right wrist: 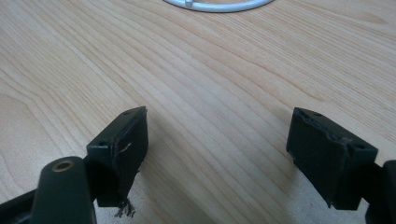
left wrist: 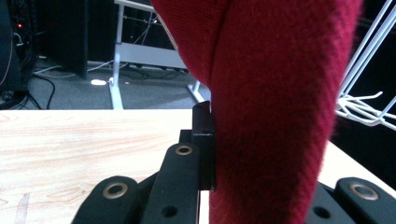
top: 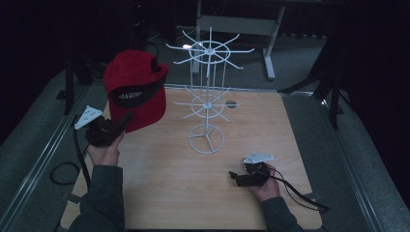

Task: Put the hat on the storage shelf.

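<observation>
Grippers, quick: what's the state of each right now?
Left gripper: closed on the red cap, held above the table.
Right gripper: open, holding nothing, low over the table.

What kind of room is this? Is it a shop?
Probably not a shop; it looks like a test room or workshop. A bare wooden table holds one white wire display rack, there is a single red cap, and a cable lies on the dark floor.

Red cap [top: 137,89] with black band, white wire rack [top: 208,92], light woodgrain table [top: 193,193].
</observation>
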Available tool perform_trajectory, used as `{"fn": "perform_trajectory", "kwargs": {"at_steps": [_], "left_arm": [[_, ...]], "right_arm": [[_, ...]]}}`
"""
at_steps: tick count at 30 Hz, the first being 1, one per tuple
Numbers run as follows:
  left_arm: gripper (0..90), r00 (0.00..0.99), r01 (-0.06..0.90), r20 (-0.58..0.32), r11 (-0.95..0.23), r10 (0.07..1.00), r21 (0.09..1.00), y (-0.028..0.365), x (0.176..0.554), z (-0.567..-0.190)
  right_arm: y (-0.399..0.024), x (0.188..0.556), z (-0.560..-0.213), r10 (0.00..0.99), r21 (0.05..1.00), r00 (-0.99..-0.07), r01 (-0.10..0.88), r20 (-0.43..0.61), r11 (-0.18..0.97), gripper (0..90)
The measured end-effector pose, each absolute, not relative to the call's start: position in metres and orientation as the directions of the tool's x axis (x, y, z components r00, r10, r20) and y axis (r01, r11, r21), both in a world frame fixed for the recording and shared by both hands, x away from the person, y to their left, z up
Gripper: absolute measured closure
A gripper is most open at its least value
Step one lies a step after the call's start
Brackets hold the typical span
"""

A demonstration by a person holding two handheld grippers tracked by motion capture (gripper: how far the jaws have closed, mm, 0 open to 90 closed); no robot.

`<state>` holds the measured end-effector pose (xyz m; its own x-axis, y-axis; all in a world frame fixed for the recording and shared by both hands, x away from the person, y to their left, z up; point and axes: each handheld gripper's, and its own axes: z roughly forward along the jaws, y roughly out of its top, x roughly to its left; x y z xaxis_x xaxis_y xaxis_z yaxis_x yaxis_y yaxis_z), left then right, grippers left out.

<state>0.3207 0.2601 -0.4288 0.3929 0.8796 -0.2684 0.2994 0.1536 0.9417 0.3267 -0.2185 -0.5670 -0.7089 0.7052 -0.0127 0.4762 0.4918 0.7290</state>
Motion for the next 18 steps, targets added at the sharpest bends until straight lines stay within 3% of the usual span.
{"fn": "perform_trajectory", "kwargs": {"at_steps": [18], "left_arm": [[84.6, 0.390, 0.273, -0.276, 0.176, 0.878, 0.946, 0.2622, 0.3213, -0.4193]], "right_arm": [[-0.2185, 0.3268, -0.5671, 0.705, 0.729, -0.710, 0.475, -0.014, 0.492, 20.5]]}}
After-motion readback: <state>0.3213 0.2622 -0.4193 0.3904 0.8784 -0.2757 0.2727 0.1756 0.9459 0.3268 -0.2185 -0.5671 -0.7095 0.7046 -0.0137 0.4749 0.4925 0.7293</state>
